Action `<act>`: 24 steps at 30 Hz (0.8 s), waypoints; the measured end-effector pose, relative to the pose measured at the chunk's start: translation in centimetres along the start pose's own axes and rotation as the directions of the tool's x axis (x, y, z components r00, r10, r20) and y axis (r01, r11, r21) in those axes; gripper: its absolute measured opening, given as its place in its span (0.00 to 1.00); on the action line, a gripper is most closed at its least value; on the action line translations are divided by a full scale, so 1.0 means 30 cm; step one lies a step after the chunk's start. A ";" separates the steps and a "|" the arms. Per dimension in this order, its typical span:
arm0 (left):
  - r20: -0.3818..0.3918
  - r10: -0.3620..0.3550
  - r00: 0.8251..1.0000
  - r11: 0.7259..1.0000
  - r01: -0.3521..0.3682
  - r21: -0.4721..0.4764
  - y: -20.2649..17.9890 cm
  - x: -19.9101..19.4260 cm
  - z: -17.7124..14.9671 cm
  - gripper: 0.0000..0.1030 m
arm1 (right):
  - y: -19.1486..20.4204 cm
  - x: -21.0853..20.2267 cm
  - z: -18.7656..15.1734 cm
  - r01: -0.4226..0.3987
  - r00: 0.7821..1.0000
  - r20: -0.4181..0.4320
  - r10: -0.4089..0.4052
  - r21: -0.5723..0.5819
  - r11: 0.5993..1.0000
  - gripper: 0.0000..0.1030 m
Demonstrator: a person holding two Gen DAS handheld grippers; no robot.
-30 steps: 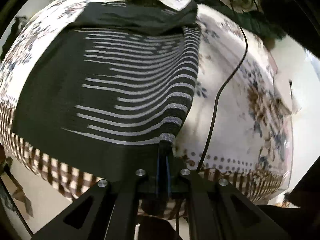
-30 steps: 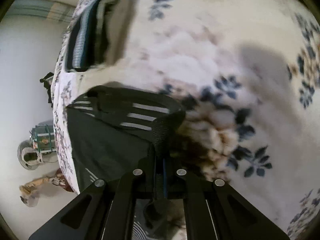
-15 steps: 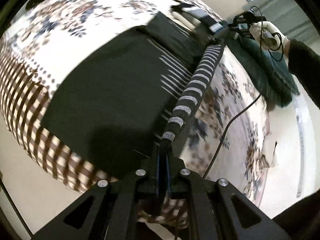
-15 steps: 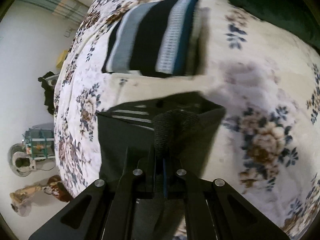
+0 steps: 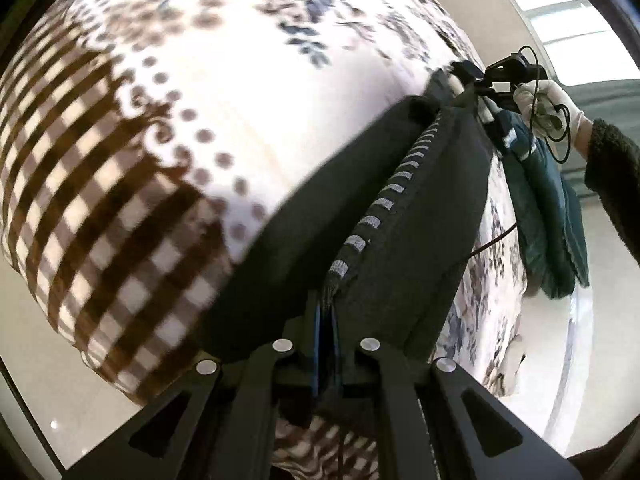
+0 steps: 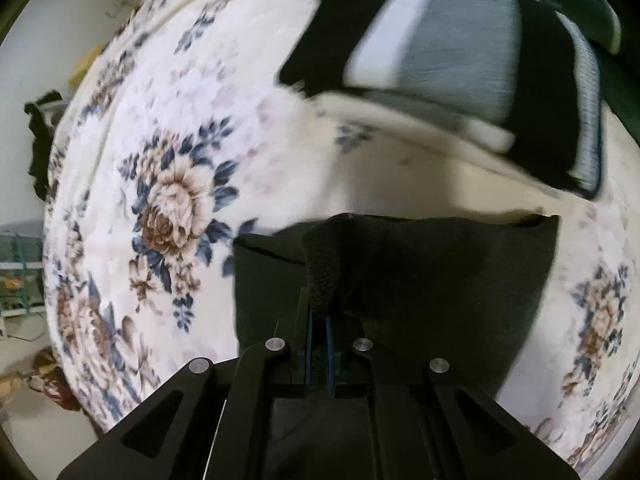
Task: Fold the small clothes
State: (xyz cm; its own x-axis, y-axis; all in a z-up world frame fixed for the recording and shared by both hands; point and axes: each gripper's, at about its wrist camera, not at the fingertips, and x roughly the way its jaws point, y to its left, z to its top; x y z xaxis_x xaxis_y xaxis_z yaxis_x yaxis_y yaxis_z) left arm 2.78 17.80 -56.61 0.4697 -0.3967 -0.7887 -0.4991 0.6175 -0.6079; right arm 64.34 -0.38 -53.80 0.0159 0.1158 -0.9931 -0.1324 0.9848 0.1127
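Pinching the dark striped garment (image 5: 420, 216), your left gripper (image 5: 327, 320) has its jaws clamped on the striped edge, and the cloth runs away from the tips across the floral bedspread (image 5: 240, 80). Your right gripper (image 6: 319, 320) is likewise closed on a bunched corner of that garment (image 6: 440, 272), which spreads just ahead over the bedspread (image 6: 168, 140). Farther off lies a folded striped pile (image 6: 460, 52).

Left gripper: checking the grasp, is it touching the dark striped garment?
Touching. The left wrist view shows the left gripper shut on the dark striped garment, its striped edge pinched.
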 end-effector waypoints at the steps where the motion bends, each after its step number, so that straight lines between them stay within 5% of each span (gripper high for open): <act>1: -0.005 -0.001 1.000 1.000 0.001 -0.020 0.024 0.002 0.003 0.03 | 0.033 0.031 0.006 0.012 1.000 -0.007 -0.012 -0.007 1.000 0.05; 7: -0.060 -0.007 0.998 0.994 0.000 -0.112 0.117 0.038 0.016 0.05 | 0.120 0.176 0.019 0.054 0.997 -0.056 -0.053 0.002 0.999 0.05; 10: -0.107 0.015 0.994 0.989 -0.030 -0.144 0.162 0.040 0.019 0.08 | 0.110 0.186 0.013 -0.006 0.996 -0.089 0.009 0.030 1.000 0.13; 12: -0.134 0.036 0.990 0.988 -0.056 -0.146 0.194 0.013 0.013 0.09 | 0.093 0.163 -0.014 -0.104 0.988 -0.114 0.109 0.048 0.993 0.35; 17: -0.171 0.100 0.980 0.977 -0.130 -0.169 0.254 -0.058 0.010 0.21 | 0.045 0.072 -0.254 -0.308 0.938 -0.139 0.317 0.079 0.948 0.42; 19: -0.168 0.101 0.981 0.974 -0.131 -0.182 0.261 -0.081 0.024 0.52 | 0.047 0.114 -0.420 -0.331 0.913 -0.220 0.345 0.096 0.939 0.42; 21: -0.145 0.108 0.984 0.971 -0.136 -0.199 0.263 -0.103 0.043 0.68 | 0.078 0.208 -0.573 -0.348 0.863 -0.339 0.374 0.135 0.928 0.42; 24: -0.135 0.092 0.987 0.972 -0.118 -0.205 0.246 -0.096 0.086 0.68 | 0.179 0.328 -0.721 -0.412 0.805 -0.383 0.452 0.186 0.892 0.42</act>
State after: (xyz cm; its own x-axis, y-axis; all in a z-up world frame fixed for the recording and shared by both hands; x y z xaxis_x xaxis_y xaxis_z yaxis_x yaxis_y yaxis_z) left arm -0.37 25.26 -58.58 0.3192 -0.4265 -0.8463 -0.6899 0.5078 -0.5160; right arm 42.35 3.22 -63.65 -0.4270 0.4891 -0.7606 0.0598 0.8545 0.5159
